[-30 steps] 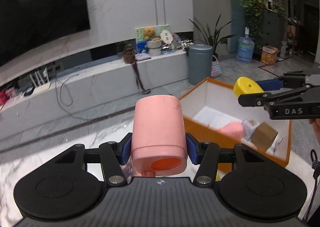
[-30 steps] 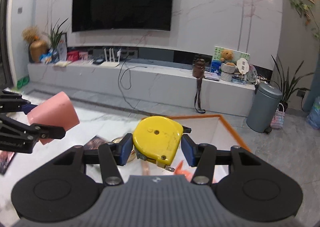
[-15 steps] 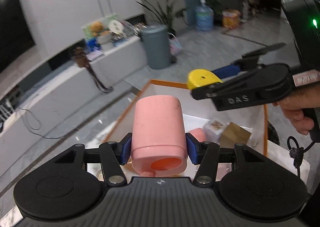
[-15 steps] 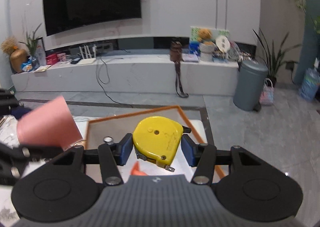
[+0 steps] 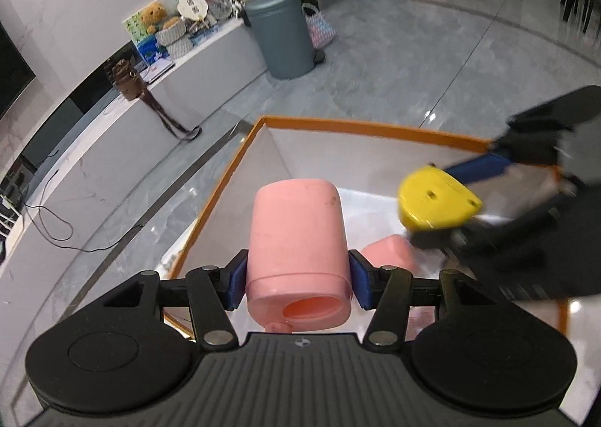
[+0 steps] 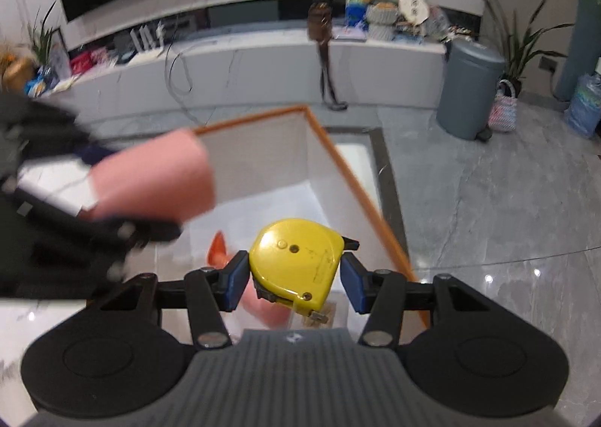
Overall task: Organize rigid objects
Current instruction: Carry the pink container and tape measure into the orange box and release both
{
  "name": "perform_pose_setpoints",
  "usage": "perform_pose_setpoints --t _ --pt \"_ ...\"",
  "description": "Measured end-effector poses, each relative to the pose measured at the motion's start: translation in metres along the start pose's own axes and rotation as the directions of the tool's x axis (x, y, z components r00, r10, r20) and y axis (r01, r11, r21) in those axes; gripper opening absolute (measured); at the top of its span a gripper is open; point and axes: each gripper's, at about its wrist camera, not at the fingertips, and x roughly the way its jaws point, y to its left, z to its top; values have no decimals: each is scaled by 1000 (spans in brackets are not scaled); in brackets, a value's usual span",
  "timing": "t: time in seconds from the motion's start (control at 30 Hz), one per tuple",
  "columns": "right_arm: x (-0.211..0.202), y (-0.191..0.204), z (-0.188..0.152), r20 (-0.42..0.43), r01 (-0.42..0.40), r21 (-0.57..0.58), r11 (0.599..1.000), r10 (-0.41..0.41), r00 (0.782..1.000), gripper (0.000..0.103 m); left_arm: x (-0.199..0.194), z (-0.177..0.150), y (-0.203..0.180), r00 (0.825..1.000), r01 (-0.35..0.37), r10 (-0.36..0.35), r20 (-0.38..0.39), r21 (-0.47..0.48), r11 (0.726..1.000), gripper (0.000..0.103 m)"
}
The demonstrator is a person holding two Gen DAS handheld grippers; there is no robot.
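Nearest in the left wrist view: left tool (image 5: pixel 297 278) pinching a pink cup (image 5: pixel 296 246) across its body, blue pads (image 5: pixel 237 281) flat against either flank, open mouth turned back toward the camera, closed base pointing forward and down. Held sideways like that probably because a grip across the wall is the only sure one on a round cup, and ready to be let go into the box. Directly past the cup: the white box with the orange rim (image 5: pixel 372 126), so the cup hangs above its near left part, inside the rim line. Lower in the box, just right of the cup: another pink piece (image 5: pixel 388 252) lying on the floor of it. Further right, blurred: right tool (image 5: pixel 456 201) carrying a yellow tape measure (image 5: pixel 437 203) over the same box. In the right wrist view: right tool (image 6: pixel 295 276) clamped on the tape measure (image 6: pixel 296 263) by its flat faces, tape tip hanging at the lower edge; beneath it the box (image 6: pixel 357 182) with an orange item (image 6: pixel 218 248) on its floor. Both loads apparently poised over the box for release. Beyond: grey bin (image 5: pixel 283 34), low ledge with a teddy bear (image 5: pixel 153 15).
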Motion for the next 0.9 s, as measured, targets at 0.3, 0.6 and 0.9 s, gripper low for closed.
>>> perform_pose_setpoints --t 0.3,0.6,0.9 --pt "15 32 -6 -80 -81 -108 991 72 994 52 33 20 0 998 -28 29 -63 16 999 62" --pt "32 47 -8 -168 -147 -116 982 127 978 52 71 22 5 992 0 0 -122 -2 1000 62" --pt "46 53 -21 -248 -137 -170 976 92 964 53 83 18 9 988 17 -20 -151 -18 1000 62"
